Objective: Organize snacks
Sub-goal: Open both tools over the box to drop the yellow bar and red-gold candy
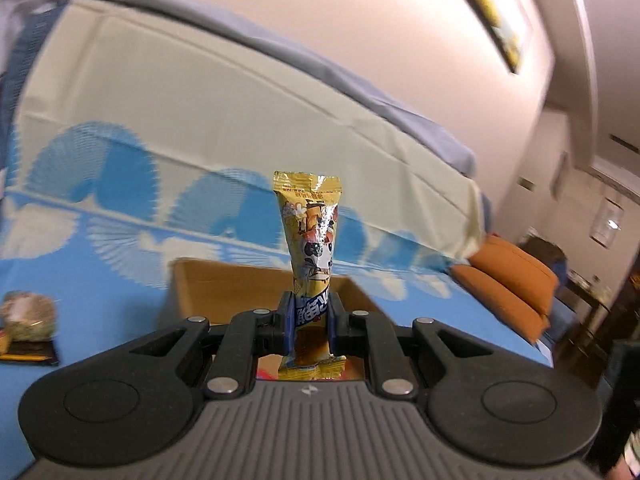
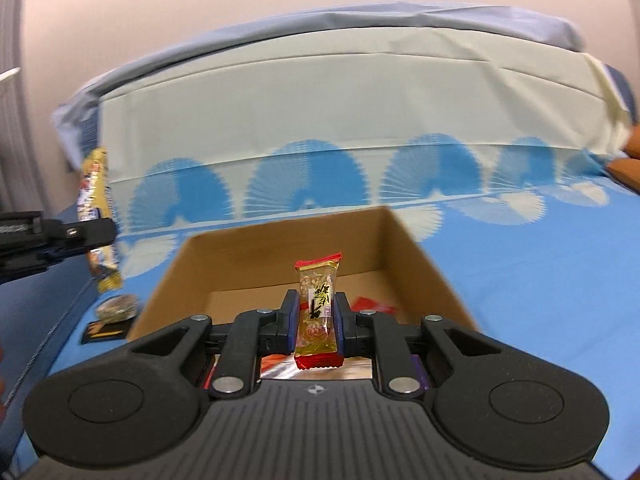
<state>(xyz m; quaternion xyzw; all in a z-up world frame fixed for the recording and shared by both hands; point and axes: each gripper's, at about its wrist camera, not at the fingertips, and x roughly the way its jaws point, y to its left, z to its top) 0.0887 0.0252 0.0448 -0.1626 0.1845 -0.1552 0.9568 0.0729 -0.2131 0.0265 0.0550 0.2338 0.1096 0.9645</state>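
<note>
Both claws are clamped on wrapped snacks: left gripper (image 1: 312, 312) pinches a yellow packet (image 1: 310, 236), right gripper (image 2: 316, 316) a red-ended rice bar (image 2: 319, 312), poised over the cardboard box (image 2: 420, 248) (presumably for dropping in).

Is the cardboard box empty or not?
Not empty: the cardboard box holds red wrappers on its floor.

Each black claw (image 2: 316, 316) has blue-edged pads, silver rivets and a ribbed grey base.

A bed (image 2: 560, 280) under a blue fan-patterned cover (image 2: 304, 180) meets a pale pink wall (image 1: 360, 20). Far right, a framed picture (image 1: 492, 8) hangs above orange cushions (image 1: 512, 280).
</note>
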